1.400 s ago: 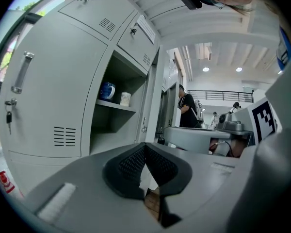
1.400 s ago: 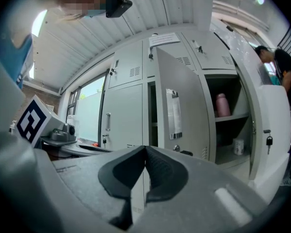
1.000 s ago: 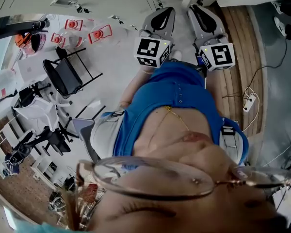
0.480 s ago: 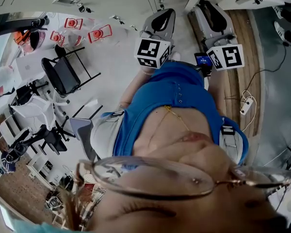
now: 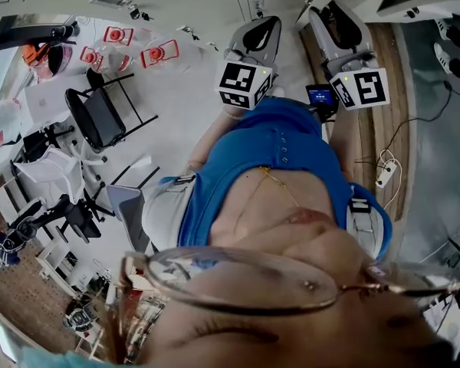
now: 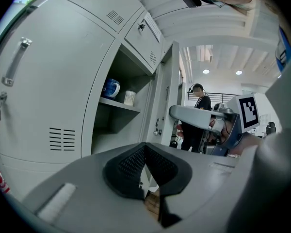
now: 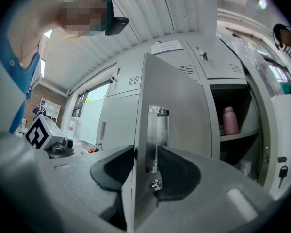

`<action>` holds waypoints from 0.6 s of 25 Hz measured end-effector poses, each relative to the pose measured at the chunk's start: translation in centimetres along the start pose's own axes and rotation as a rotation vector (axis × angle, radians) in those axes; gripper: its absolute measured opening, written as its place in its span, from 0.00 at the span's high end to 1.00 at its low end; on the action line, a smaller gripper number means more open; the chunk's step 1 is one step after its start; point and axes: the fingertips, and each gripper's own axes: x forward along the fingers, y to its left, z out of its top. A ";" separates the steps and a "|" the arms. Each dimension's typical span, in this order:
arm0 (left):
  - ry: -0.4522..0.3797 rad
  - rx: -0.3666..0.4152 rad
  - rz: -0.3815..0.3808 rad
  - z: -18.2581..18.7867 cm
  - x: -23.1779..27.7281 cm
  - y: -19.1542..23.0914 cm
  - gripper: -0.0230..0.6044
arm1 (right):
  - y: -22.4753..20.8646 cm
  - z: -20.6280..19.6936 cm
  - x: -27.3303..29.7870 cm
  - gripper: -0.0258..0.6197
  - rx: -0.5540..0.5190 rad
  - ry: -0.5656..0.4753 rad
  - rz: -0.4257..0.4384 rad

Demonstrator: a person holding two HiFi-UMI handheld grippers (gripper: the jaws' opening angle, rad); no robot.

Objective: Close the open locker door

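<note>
In the right gripper view the grey locker door (image 7: 179, 106) stands open, edge-on to me. Its metal handle (image 7: 155, 130) and the door's edge lie between the jaws of my right gripper (image 7: 145, 153). Those jaws are opening and the pads stand just off the metal. Behind the door the open compartment holds a pink bottle (image 7: 228, 121). My left gripper (image 6: 145, 148) is shut on nothing, pointing at a neighbouring open compartment (image 6: 119, 113). In the head view both grippers, left (image 5: 254, 33) and right (image 5: 339, 20), reach forward side by side.
A blue-and-white mug (image 6: 111, 88) and a white cup (image 6: 129, 97) sit on that compartment's shelf. Keys hang from a lock (image 7: 281, 170) at the right. A person (image 6: 196, 110) stands further back. A black chair (image 5: 103, 117) and white tables are off to my left.
In the head view my right gripper has shifted a little to the right and forward. The left gripper has barely moved.
</note>
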 end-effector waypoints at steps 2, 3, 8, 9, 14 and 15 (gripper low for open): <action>0.002 0.001 0.000 0.0 0.1 0.3 0.96 | 0.1 -0.1 0.2 0.75 0.000 0.005 0.014; 0.003 0.001 -0.001 -0.1 0.2 0.4 0.96 | 0.2 -0.2 0.3 0.75 0.002 0.005 0.020; 0.010 -0.001 -0.009 -0.6 0.6 1.5 0.96 | 0.6 -0.9 1.3 0.76 0.005 0.009 0.035; 0.011 -0.002 -0.010 -0.5 0.6 1.5 0.96 | 0.7 -0.8 1.3 0.76 0.004 0.011 0.036; 0.008 -0.006 -0.013 -0.6 0.8 2.4 0.96 | 1.0 -1.2 2.2 0.76 0.008 0.009 0.043; 0.008 -0.006 -0.013 -0.6 0.8 2.6 0.96 | 1.1 -1.2 2.4 0.76 0.008 0.009 0.045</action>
